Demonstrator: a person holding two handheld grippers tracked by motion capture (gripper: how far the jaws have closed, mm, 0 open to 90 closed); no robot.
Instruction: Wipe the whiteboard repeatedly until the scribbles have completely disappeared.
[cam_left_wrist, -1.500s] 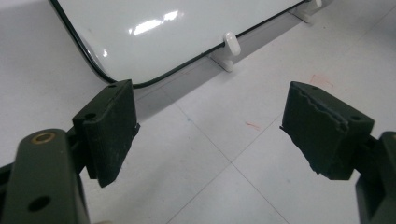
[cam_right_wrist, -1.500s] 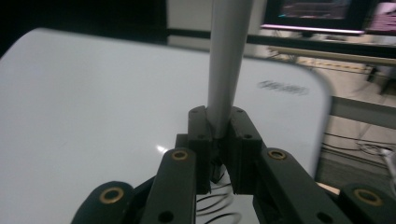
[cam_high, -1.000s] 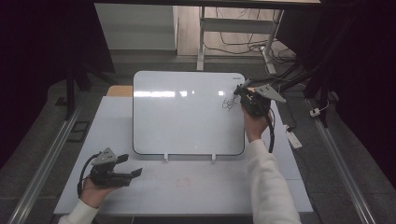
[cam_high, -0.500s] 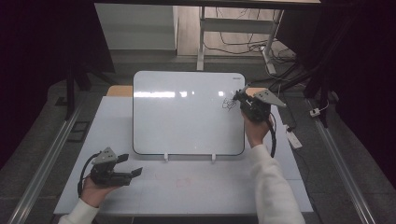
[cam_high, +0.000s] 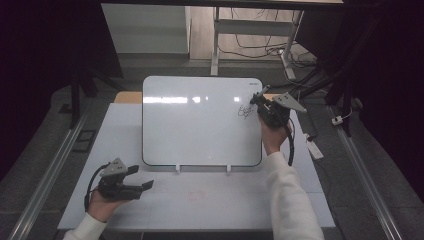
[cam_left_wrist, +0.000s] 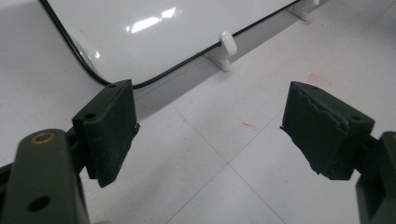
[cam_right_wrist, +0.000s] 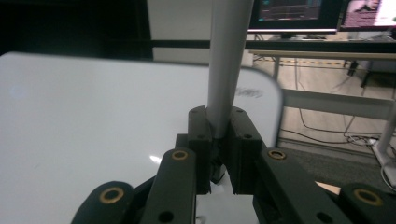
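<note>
Gripping a slim grey marker pen (cam_right_wrist: 227, 65), the right gripper (cam_high: 261, 101) has its black jaws clamped on the barrel; in the right gripper view the pen stands up from between the pads. High view: pen tip sits at the upper right corner of the white rectangular whiteboard with a thin black edge (cam_high: 195, 125), right beside a small black scribble (cam_high: 244, 111) on the board surface. Board is propped tilted on two small white clips (cam_high: 177, 168) on the pale grey table (cam_high: 210, 200). Left gripper (cam_high: 145, 179) rests low on the table near the front left, well apart from the board's lower left corner; jaws wide apart, nothing between them, bare tabletop showing through in the left gripper view.
</note>
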